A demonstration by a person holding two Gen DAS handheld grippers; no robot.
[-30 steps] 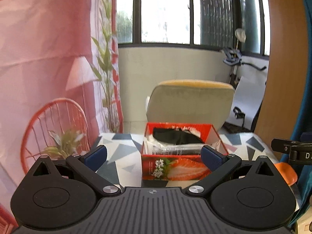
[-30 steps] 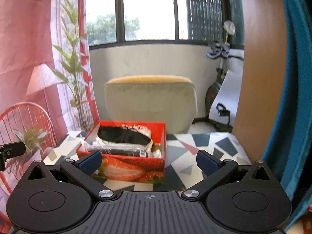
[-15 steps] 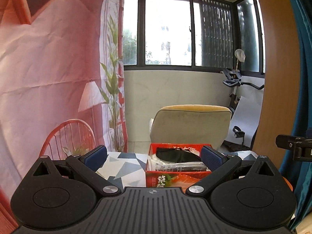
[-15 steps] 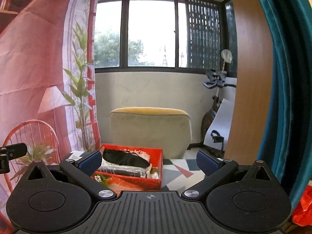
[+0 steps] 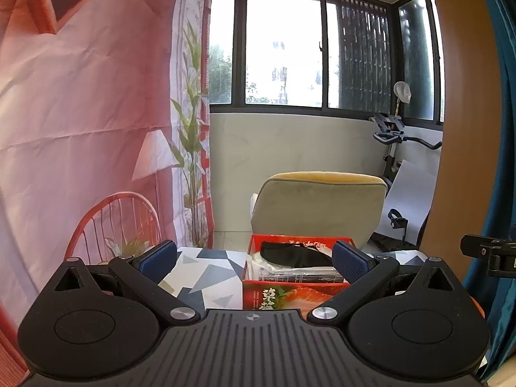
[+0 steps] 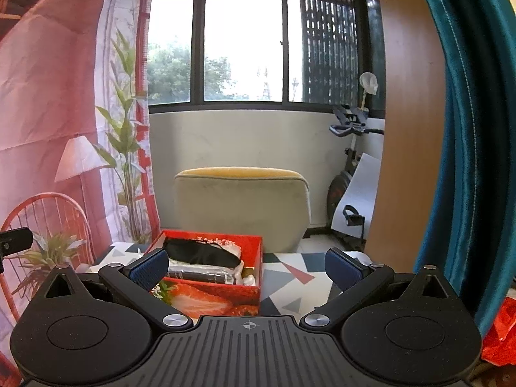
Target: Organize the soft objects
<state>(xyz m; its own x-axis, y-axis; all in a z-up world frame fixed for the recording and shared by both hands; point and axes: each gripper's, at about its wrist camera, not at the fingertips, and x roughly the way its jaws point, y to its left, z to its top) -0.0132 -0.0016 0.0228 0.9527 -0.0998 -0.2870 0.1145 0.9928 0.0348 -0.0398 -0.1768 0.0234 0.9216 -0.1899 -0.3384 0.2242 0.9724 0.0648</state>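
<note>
A red strawberry-print box (image 5: 290, 292) stands on the patterned table (image 5: 206, 274). It holds a black soft item (image 5: 295, 253) on top of white and dark packaged items (image 5: 300, 274). The box also shows in the right wrist view (image 6: 209, 295), with the black item (image 6: 201, 253) inside. My left gripper (image 5: 254, 258) is open and empty, held back from the box and level with it. My right gripper (image 6: 246, 266) is open and empty, to the right of the box.
A beige chair with a yellow top (image 5: 319, 206) stands behind the table. A pink printed backdrop (image 5: 80, 129) hangs at the left. A wooden panel (image 6: 406, 129) and teal curtain (image 6: 467, 129) are at the right. Something red (image 6: 503, 332) lies low at the right.
Both grippers have pulled back and tilted up from the box, which now sits lower and smaller in both views. Both stayed open and empty.
</note>
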